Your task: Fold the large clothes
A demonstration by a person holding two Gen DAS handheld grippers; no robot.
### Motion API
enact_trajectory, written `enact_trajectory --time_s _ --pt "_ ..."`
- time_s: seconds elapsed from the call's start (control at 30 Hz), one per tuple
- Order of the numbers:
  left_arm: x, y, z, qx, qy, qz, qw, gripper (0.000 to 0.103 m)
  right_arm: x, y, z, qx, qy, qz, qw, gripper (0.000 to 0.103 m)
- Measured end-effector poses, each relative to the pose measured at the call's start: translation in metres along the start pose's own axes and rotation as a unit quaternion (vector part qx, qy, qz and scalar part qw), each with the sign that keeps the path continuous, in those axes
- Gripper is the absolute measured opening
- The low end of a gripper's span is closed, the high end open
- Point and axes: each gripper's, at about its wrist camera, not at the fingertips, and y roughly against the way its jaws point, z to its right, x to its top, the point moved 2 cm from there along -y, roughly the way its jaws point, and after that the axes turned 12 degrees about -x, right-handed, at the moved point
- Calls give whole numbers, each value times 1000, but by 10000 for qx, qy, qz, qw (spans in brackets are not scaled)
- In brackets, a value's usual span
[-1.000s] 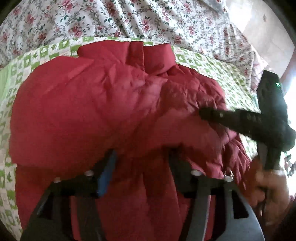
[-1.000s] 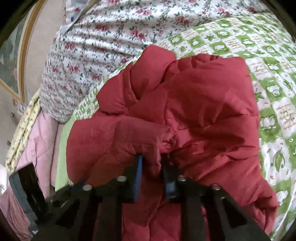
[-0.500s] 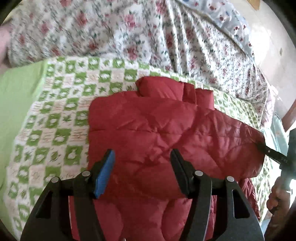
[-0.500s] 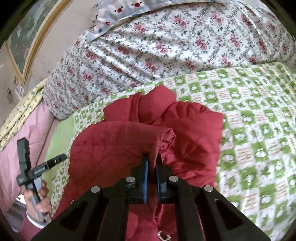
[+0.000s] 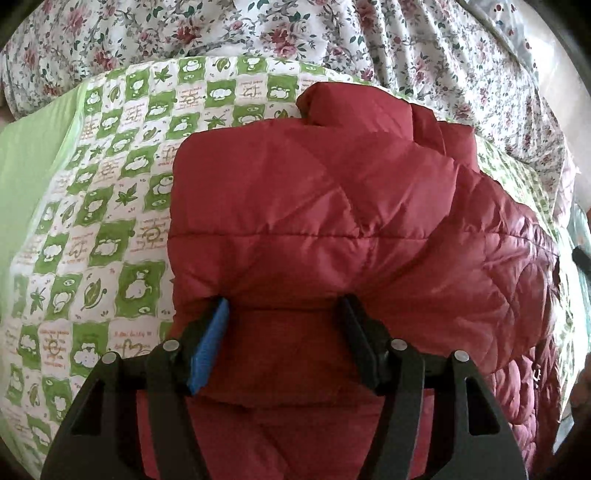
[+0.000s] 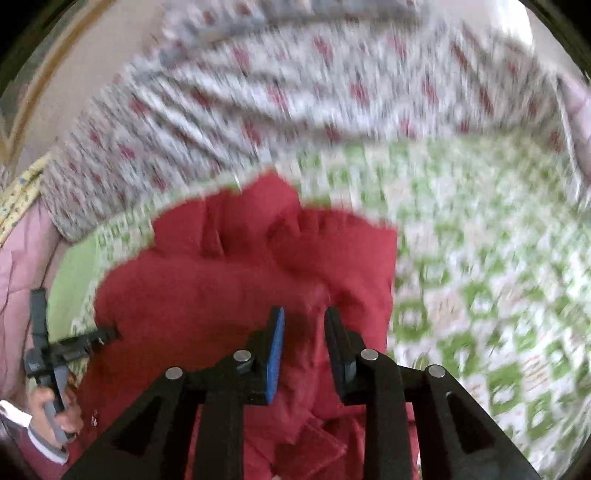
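Observation:
A red quilted jacket (image 5: 332, 206) lies folded on a green-and-white checked quilt (image 5: 110, 184). My left gripper (image 5: 284, 310) stands open low over the jacket's near part, its fingertips at the edge of the folded-over top layer, and flat red cloth shows between them. In the blurred right wrist view, my right gripper (image 6: 304, 317) hangs above the jacket (image 6: 207, 280) with its jaws opening. Red cloth shows in the gap, but the pads do not press on it. The left gripper (image 6: 107, 335) reaches in from the left, held by a hand (image 6: 55, 410).
Floral bedding (image 5: 258, 29) is heaped along the far side of the quilt. A plain light-green sheet (image 5: 26, 155) borders the quilt on the left. In the right wrist view a pink blanket (image 6: 22, 258) hangs at the left edge. Open quilt (image 6: 480, 258) lies right of the jacket.
The right gripper was shut on a fold of the jacket; it has let go, parted its jaws and risen. The left gripper has come lower and closer to the jacket's folded edge.

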Motion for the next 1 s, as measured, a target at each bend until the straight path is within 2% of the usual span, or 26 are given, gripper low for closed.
enact_trajectory --time_s 0.1,0.17,0.27,0.37,0.53,0.6,0.77,0.83,0.93,1.0 --pt "1 -2 0 63 -29 4 10000 63 -7 -14 -37 239 581 -239 9977 30" --pt "3 -3 -2 61 -17 -16 10000 63 -20 -40 -51 110 869 -602 9943 30" --pt "4 -3 -2 103 -94 -48 9999 65 -38 -75 -46 -13 927 -989 9908 29" --pt "5 9 4 180 -207 5 9996 64 -42 -90 -43 43 901 -1135 9894 29" --pt "14 37 32 -145 -592 418 9973 64 -41 -91 -49 -21 976 -1124 9889 29" --pt "19 31 41 -59 -715 368 9967 64 -41 -91 -51 2 949 -1104 9894 29" --pt "20 -16 32 264 -663 -178 9973 65 -40 -86 -51 101 842 -1104 9903 29" --pt "18 -21 28 276 -648 -183 9974 66 -36 -76 -49 224 729 -1090 9911 30" --pt "15 -21 30 342 -753 -150 9965 66 -27 -51 -45 426 587 -704 9949 31" --pt "14 -22 30 368 -761 -177 9963 66 -26 -50 -42 163 620 -662 9957 30"
